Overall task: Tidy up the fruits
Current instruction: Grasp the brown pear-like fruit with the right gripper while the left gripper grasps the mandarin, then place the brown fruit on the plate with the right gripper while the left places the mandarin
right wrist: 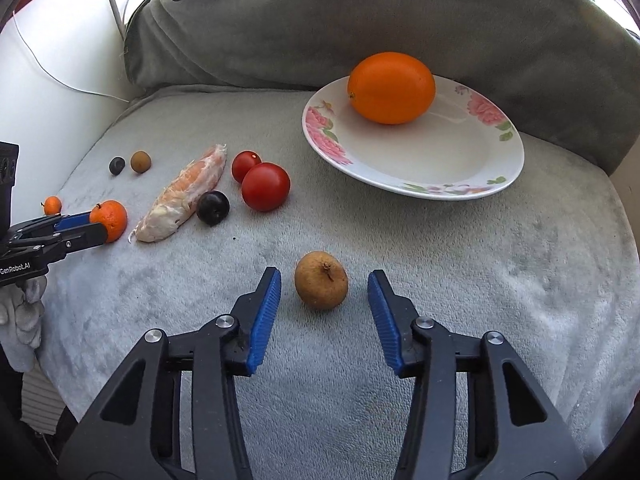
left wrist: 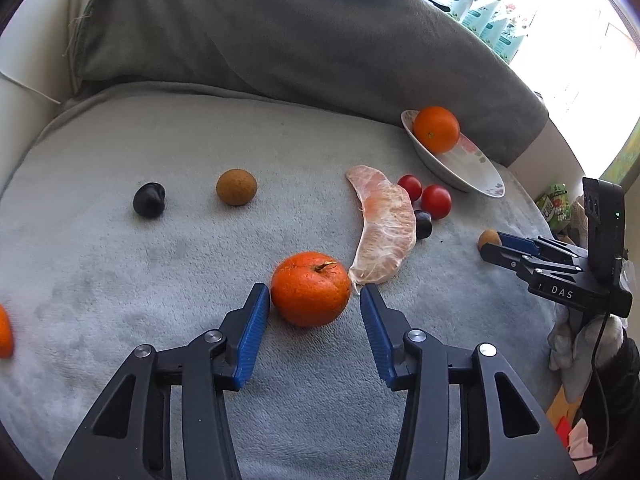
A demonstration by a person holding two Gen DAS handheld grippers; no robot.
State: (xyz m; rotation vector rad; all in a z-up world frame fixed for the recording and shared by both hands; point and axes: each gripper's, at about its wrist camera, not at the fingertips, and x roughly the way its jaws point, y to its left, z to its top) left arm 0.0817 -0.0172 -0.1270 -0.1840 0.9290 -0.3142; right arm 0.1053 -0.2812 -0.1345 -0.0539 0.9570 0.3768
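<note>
Two fruits sit between my jaws on the grey blanket (left wrist: pixel 120 280): left gripper (left wrist: pixel 312 304) flanks a mandarin (left wrist: pixel 310 288), right gripper (right wrist: pixel 324 292) flanks a brown longan (right wrist: pixel 321 280), jaws partly open, not touching. An orange (right wrist: pixel 391 87) lies on the flowered plate (right wrist: pixel 440 160).

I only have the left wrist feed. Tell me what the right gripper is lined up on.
Observer: A small brown fruit lies between the right gripper pads; neither pad touches it.
Operator: Report what the plate holds.
Observer: The floral plate holds one large orange near its far rim; the rest is bare.
Operator: Describe the dark fruit behind the peeled segment.
Observer: It is a dark round fruit, beside the peeled citrus segment and just left of the nearer of two tomatoes.
</note>
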